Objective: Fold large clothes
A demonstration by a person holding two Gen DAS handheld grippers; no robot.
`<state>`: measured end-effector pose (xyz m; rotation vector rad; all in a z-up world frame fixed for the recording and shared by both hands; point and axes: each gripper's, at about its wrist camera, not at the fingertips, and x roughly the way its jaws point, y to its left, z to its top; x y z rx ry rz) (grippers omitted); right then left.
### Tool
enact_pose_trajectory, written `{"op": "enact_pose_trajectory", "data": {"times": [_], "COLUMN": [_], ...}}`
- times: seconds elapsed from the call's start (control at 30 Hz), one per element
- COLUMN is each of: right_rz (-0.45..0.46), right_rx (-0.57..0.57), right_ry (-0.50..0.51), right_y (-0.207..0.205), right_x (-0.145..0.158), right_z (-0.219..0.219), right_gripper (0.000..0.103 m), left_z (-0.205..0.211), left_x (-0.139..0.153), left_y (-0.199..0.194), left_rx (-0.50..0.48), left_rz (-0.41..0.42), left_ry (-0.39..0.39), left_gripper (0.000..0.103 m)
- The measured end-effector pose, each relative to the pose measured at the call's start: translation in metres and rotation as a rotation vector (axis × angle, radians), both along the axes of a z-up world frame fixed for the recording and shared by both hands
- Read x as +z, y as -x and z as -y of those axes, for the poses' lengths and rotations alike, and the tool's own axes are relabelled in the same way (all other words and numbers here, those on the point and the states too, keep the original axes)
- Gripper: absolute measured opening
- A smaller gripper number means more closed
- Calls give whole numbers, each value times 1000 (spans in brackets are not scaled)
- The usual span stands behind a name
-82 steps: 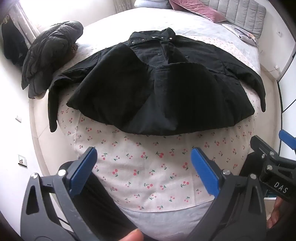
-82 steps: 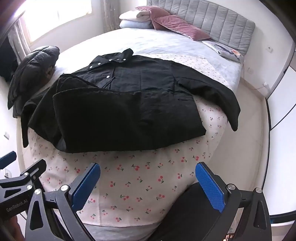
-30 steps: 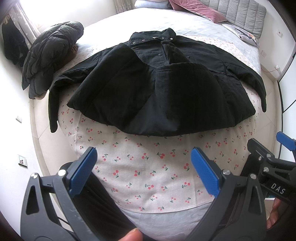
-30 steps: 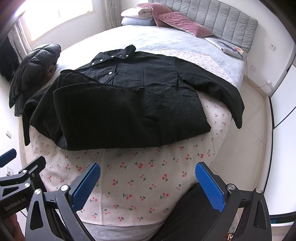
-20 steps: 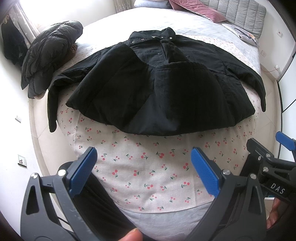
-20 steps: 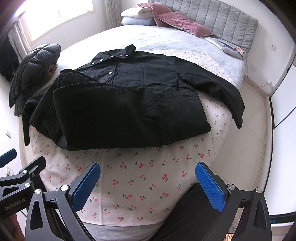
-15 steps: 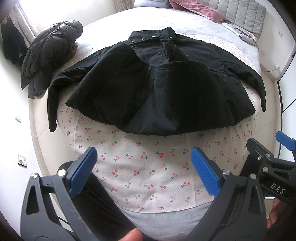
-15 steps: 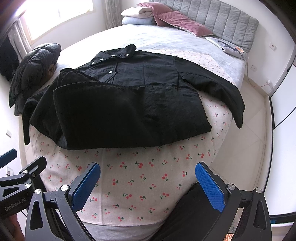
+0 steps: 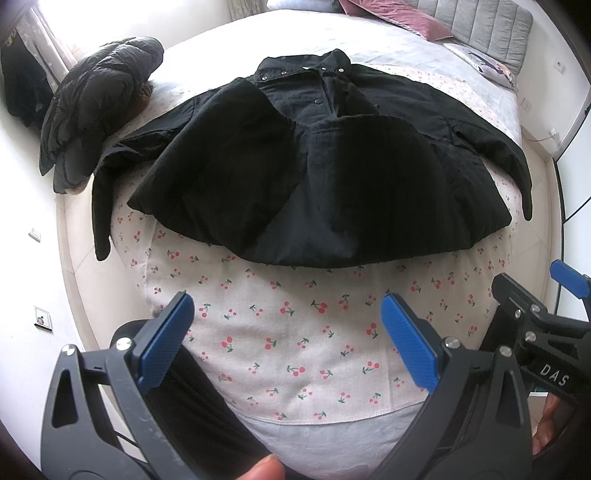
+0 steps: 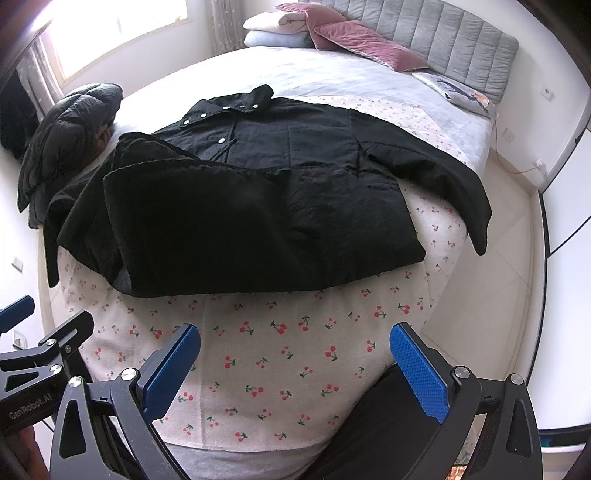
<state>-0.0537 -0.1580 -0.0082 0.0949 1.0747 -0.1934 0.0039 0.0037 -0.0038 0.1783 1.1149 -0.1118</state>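
A large black jacket [image 9: 325,177] lies spread on a cherry-print sheet [image 9: 295,332] on the bed, collar at the far side, hem toward me, one front panel folded over. Its sleeves hang off the bed's left and right edges. It also shows in the right wrist view [image 10: 258,214]. My left gripper [image 9: 286,328] is open and empty, held above the sheet short of the hem. My right gripper [image 10: 295,358] is open and empty, also short of the hem. Each gripper shows at the other view's edge.
A dark puffer jacket [image 9: 96,99] is piled at the bed's far left corner. Pillows [image 10: 332,29] and a grey headboard [image 10: 443,33] are at the far end. Pale floor borders the bed on the left and right [image 10: 498,277].
Both views shifted only slightly; the jacket has not moved and both grippers stay open.
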Motion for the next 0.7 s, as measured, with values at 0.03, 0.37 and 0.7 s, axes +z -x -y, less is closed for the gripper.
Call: {"op": "enact_pose_trajectory", "data": {"times": [0.03,0.37,0.7], "right_rz": [0,-7,44], "right_rx": [0,26,119], "right_ry": [0,-13,11], "right_y": [-1,-28,-91], "right_x": [0,-3,28], "right_z": [1,13,42], "right_gripper": [103,103,103], "left_z": [0,-6,-43], "left_x": [-1,3,44], "left_y": [0,-22,-115], "left_rx": [0,-33,-44], "left_rz": [-2,87,198], "left_ry": [0,12,-63], "left_gripper": [101,101,101]}}
